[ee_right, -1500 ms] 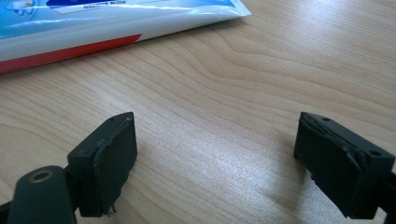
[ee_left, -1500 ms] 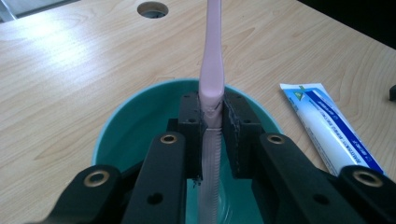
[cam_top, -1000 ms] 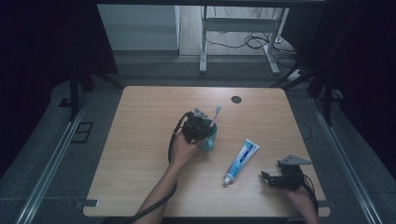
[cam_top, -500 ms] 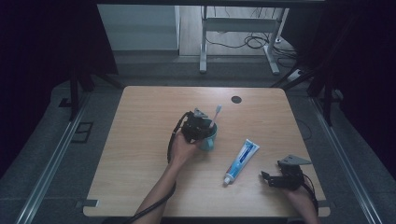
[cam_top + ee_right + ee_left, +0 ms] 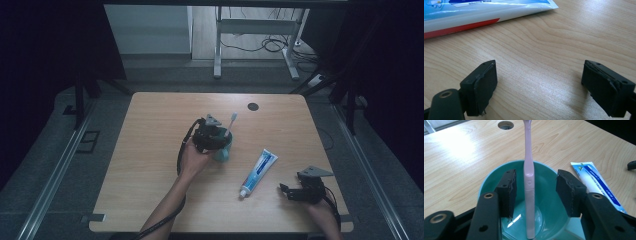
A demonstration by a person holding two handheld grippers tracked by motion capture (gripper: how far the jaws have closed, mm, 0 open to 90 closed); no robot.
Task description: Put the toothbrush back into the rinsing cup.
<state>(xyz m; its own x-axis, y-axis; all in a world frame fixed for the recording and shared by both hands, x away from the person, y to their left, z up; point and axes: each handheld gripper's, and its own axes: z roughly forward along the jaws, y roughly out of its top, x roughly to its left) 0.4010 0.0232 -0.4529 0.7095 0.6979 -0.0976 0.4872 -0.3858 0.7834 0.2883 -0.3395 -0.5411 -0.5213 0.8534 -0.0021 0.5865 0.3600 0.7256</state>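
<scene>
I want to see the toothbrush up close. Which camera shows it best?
The left gripper view. There the pink toothbrush stands in the teal cup, big and sharp, between the left gripper pads, which don't touch it. In the high view it is tiny.

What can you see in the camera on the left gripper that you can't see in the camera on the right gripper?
The left gripper view alone shows a pink toothbrush standing in a teal cup, between the left gripper pads, which have just been opening and do not touch it, plus a round hole in the table. The right gripper view alone shows the right gripper, open, with nothing between its pads. Both show the toothpaste tube and the wooden table.
</scene>
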